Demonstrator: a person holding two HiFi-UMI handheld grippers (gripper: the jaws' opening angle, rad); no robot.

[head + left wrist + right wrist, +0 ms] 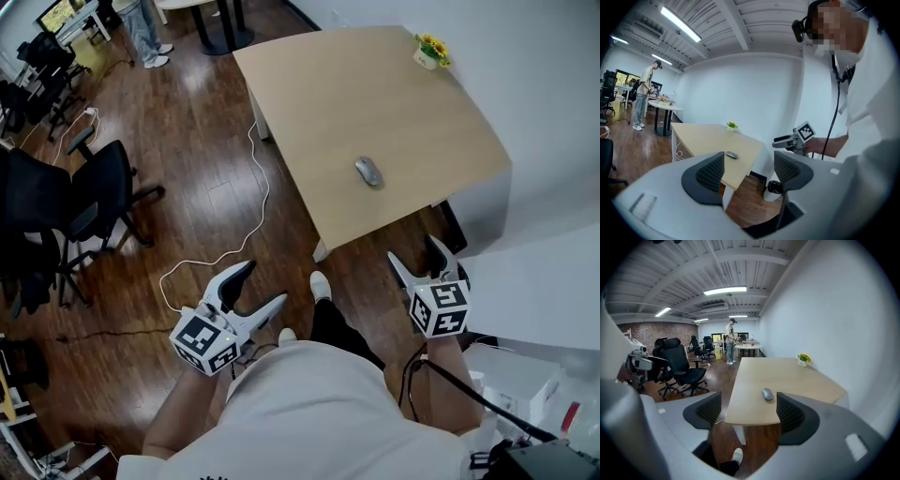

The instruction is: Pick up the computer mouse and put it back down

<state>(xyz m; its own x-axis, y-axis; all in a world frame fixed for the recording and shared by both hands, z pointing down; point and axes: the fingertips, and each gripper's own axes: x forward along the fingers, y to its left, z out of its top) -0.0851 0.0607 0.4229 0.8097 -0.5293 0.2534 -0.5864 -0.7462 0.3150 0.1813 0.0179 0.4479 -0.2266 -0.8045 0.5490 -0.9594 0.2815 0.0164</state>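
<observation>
A grey computer mouse (pixel 368 172) lies on the light wooden table (pixel 309 103), near its front edge. It also shows small in the left gripper view as the mouse (pixel 731 155) and in the right gripper view as the mouse (pixel 767 393). My left gripper (pixel 259 289) hangs open over the floor, well short of the table, nothing between its jaws. My right gripper (pixel 418 259) is open too, just off the table's near corner and empty. From the left gripper view the right gripper (pixel 780 141) appears held by a hand.
A small pot of yellow flowers (pixel 430 51) stands at the table's far corner by the white wall. Black office chairs (pixel 75 202) stand on the wooden floor to the left. A white cable (pixel 246 217) trails across the floor. A person (pixel 731 341) stands at a distant desk.
</observation>
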